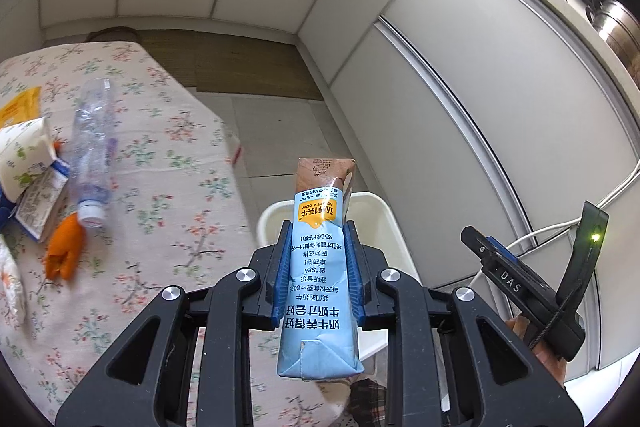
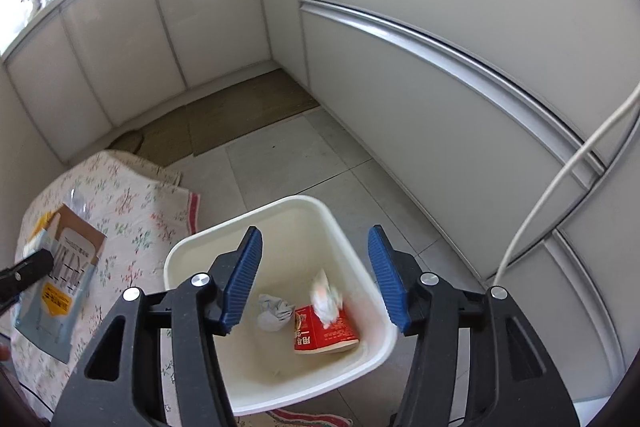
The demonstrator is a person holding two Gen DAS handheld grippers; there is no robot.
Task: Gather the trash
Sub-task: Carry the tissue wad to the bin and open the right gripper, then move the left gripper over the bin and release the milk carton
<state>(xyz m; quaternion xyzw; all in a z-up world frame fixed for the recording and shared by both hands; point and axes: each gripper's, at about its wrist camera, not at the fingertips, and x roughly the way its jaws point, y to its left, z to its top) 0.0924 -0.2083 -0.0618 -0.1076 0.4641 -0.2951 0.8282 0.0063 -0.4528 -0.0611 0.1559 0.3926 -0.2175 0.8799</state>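
My left gripper (image 1: 319, 227) is shut on a light-blue milk carton (image 1: 318, 275), held lengthwise between the blue pads above the floral table's right edge. Beyond it the white bin (image 1: 376, 215) stands on the floor. In the right wrist view the same carton (image 2: 60, 291) shows at the far left. My right gripper (image 2: 315, 231) stands open over the bin (image 2: 240, 219) with nothing between its pads. A blurred white crumpled wad (image 2: 326, 297) is in the bin's mouth, above a red carton (image 2: 324, 331) and grey crumpled paper (image 2: 274, 313) on the bottom.
On the floral tablecloth (image 1: 160, 187) lie a crushed clear bottle (image 1: 92, 147), an orange scrap (image 1: 64, 251), a paper cup (image 1: 24, 155), a small carton (image 1: 40, 207) and a yellow packet (image 1: 20, 103). White cabinets (image 2: 440, 87) wall the tiled floor. A white cable (image 2: 560, 179) hangs at the right.
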